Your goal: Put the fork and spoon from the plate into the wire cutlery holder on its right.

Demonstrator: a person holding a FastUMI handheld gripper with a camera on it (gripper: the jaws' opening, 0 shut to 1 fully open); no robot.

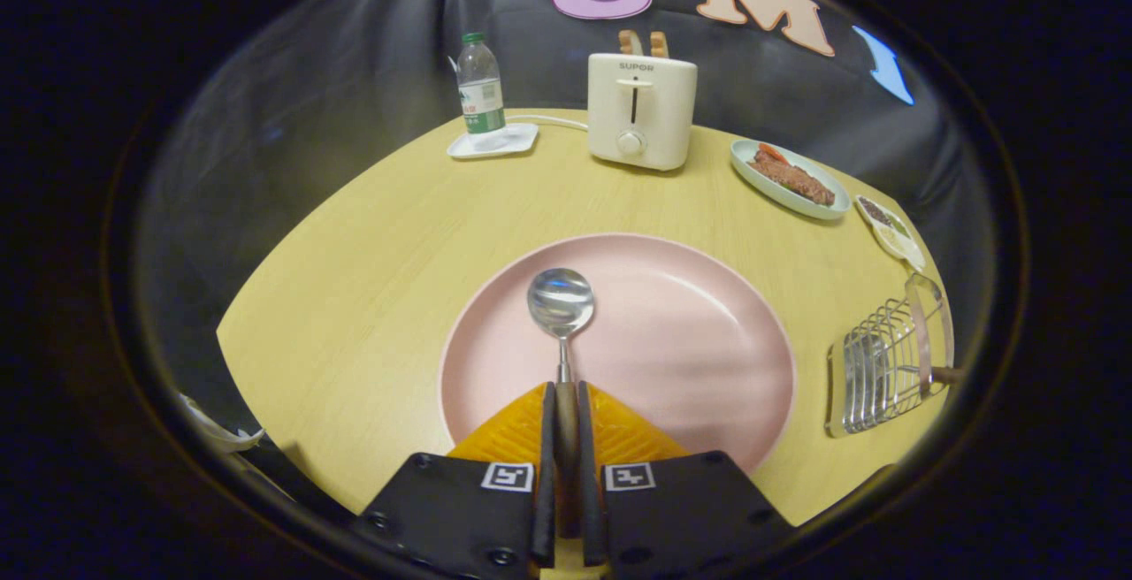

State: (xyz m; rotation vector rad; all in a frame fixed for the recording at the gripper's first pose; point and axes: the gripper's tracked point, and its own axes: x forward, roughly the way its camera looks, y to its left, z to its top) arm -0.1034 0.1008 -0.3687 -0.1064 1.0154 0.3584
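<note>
Tool (566, 408) clamped on the spoon (561, 301) handle, bowl over the pink plate (699, 332). Wire cutlery holder (884, 368) right of plate. Beyond plate, toaster (641, 111) marked "SUPOR" on the worktop (371, 244).

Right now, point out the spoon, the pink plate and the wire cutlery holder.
spoon (560, 301): gripper view, on its bowl.
pink plate (699, 332): gripper view, on its bare inner surface.
wire cutlery holder (875, 377): gripper view, on its wire side.

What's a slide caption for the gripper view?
Gripper shut on spoon over pink plate, wire cutlery holder at right.
</note>
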